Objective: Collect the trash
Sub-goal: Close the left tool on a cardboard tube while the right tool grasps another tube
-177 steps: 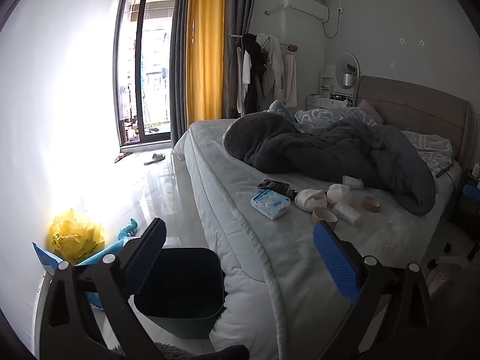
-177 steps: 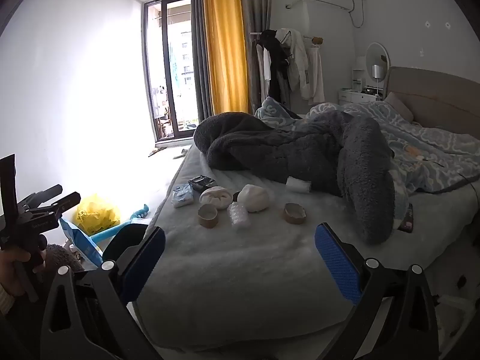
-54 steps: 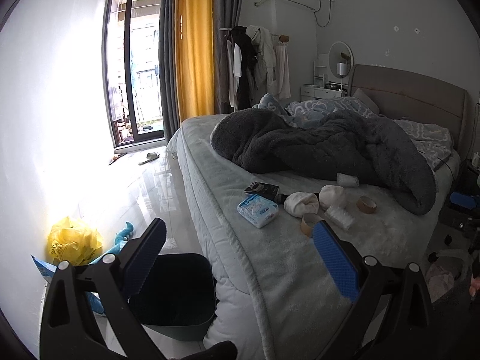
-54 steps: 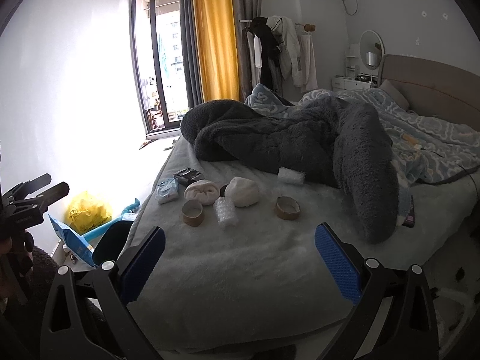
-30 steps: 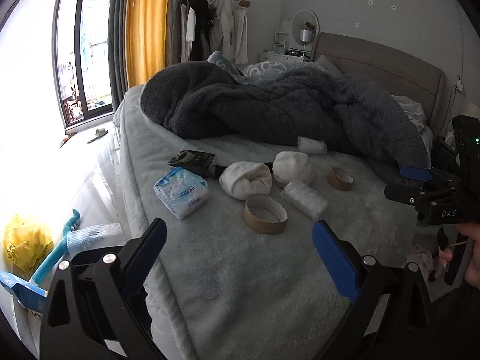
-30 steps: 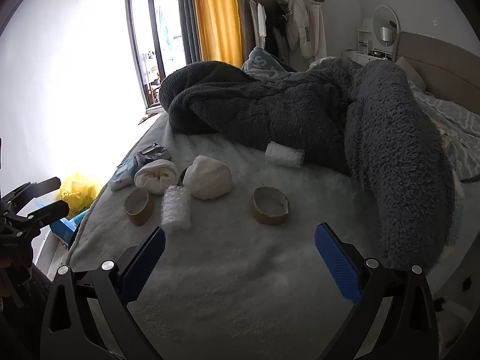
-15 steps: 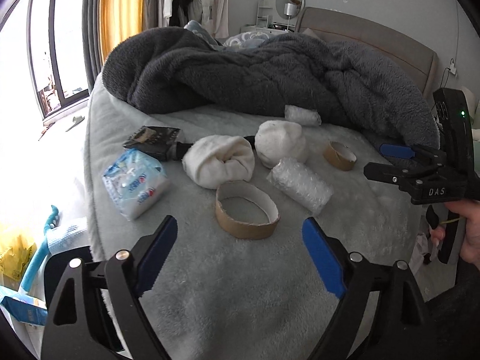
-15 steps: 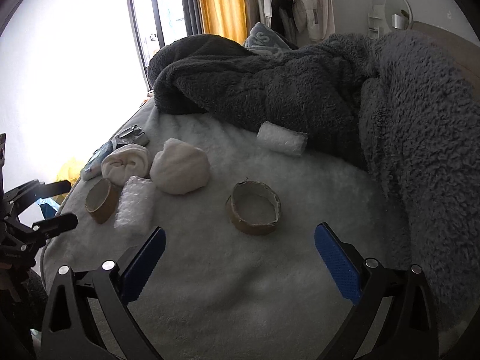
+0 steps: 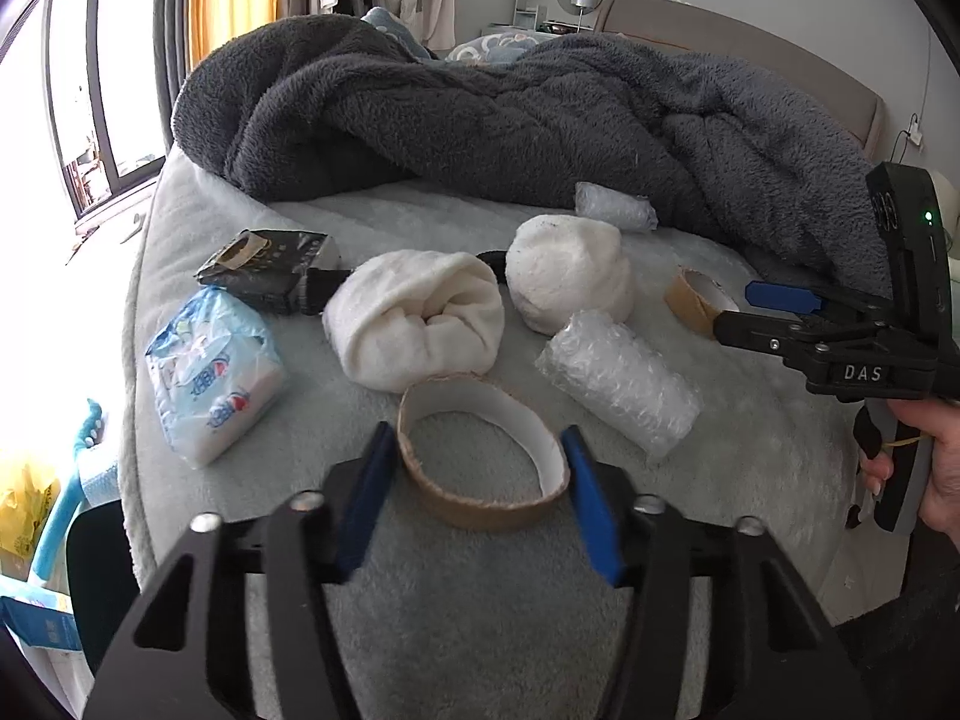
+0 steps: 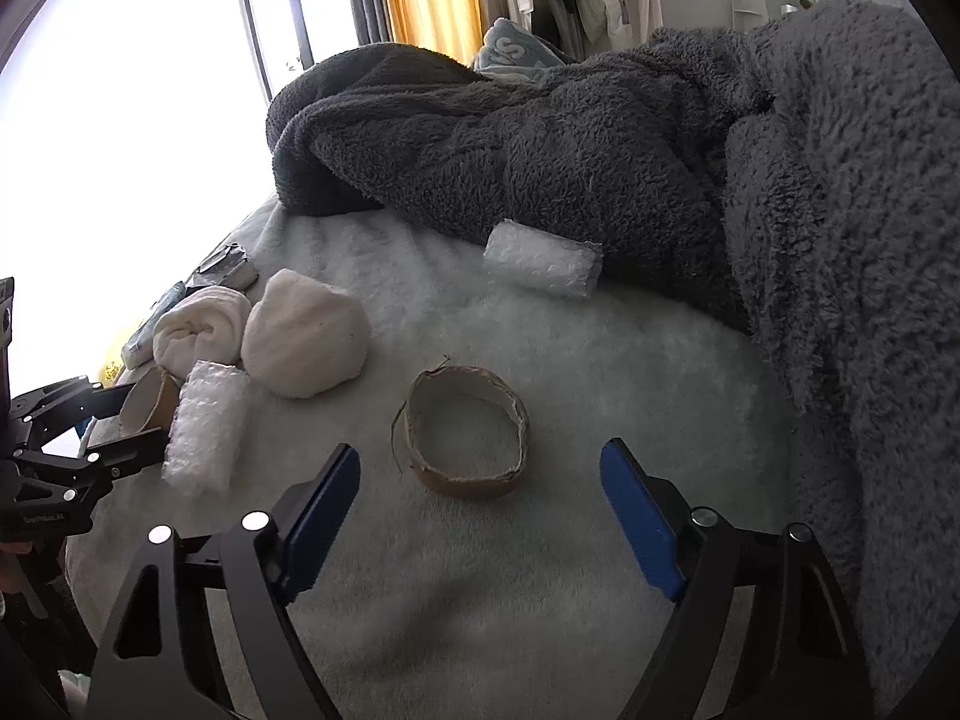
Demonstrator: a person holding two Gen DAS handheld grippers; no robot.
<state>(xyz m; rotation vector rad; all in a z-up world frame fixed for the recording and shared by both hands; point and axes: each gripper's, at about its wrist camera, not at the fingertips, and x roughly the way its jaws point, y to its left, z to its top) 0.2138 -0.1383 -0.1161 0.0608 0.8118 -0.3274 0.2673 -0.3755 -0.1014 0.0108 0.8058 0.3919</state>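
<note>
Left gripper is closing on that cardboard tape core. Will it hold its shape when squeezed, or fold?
The cardboard tape core will probably flex: it is a thin, empty ring, already squashed oval between the left gripper pads. It is likely very light. Lying flat on the soft bed cover, it should not roll.

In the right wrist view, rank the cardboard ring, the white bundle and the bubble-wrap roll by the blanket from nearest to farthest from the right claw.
1. Cardboard ring: dead ahead of the right claw, just past its tips.
2. White bundle: ahead and to the left, beyond the ring.
3. Bubble-wrap roll: farthest, straight ahead against the grey blanket.
</note>
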